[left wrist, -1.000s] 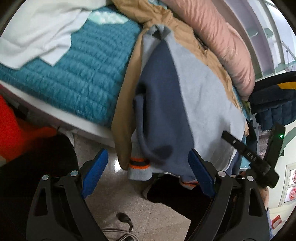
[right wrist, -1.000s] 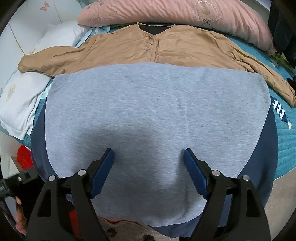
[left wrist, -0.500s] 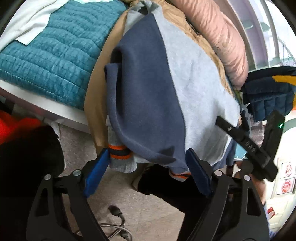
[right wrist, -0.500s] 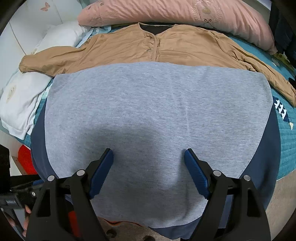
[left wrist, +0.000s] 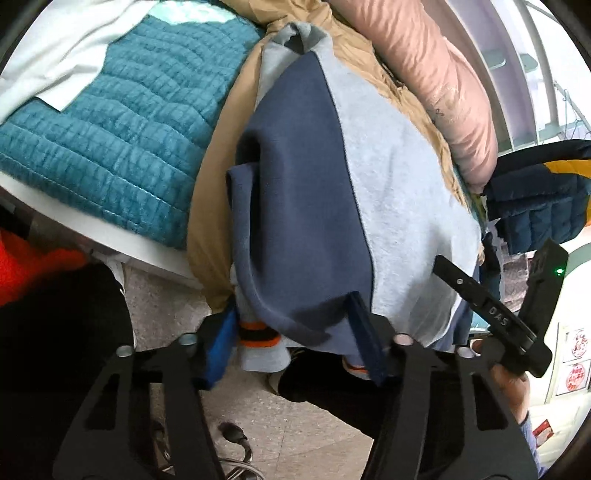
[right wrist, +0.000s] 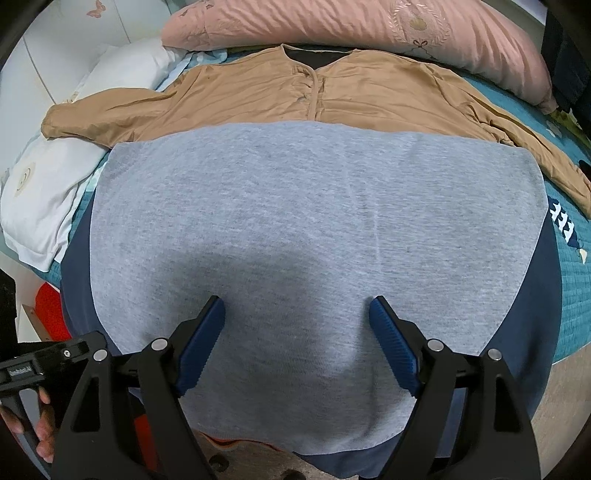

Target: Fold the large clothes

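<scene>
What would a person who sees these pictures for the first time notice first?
First, the big grey and navy sweatshirt, spread flat at the near edge of the bed, on top of a tan garment. Next, the left gripper, closing around its hanging navy sleeve and orange-striped cuff. The right gripper hovers open over the grey panel, and a long pink pillow lies at the far edge.

A home bedroom: quilted bedspread (left wrist: 110, 147), pink pillow (right wrist: 351, 33), clothes laid out.
</scene>
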{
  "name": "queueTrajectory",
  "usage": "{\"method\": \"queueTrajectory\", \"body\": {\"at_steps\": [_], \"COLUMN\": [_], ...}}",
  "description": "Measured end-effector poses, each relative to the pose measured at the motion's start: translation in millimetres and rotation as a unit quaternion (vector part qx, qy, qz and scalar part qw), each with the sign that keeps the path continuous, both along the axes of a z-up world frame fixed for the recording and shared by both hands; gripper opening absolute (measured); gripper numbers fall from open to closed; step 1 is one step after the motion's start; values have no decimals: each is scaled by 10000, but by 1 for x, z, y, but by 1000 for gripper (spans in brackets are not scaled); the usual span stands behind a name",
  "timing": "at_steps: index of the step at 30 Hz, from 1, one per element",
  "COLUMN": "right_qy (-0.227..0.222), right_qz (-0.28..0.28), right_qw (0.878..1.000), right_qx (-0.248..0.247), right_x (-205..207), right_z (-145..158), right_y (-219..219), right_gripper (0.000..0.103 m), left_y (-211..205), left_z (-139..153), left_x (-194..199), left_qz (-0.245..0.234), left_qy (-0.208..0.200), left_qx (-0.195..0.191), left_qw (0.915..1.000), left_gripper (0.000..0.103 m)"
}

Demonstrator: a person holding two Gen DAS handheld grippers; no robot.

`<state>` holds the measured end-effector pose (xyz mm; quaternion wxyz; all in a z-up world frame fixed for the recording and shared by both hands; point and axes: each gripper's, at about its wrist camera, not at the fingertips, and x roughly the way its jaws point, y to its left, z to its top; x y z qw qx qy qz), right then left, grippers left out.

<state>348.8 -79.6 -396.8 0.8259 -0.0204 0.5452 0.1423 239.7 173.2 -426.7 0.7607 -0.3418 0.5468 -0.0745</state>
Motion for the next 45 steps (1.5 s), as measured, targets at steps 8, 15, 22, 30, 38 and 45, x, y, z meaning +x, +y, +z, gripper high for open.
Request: {"method": "queueTrajectory", "body": {"at_steps": [8,15,22,30,38,45], "right_qy": [10,-7,-121,-233,-534,-338], "right_qz": [41,44,-43,-345,-479,-623], "right_qw": [10000,10000,9999,9974,9919,9917], "right_qx": [-21,3,43,580,1049,1072], "right_x": [1,0,-8,-24,-35,-36], "right_z": [-1,-1,3,12,30,25], "right_y": [1,0,-3,-23,-31,-30], "right_gripper": [78,78,78,25,7,29], "left_y": [2,11,-4,-13,-21,-20], "left_z": [-2,-4,7,47,71,70], "left_x": [-12,-8,-1,-5,-8,-9], "left_qz": [-6,353,228,139,84,65], "left_qy": [324,62,44,-283,-522,-471], "left_qx": [47,-312,348,511,639,647], "left_qw": [9995,9989,9991,9982,9966,9968], "left_gripper": [42,43,15,9,8,8]}}
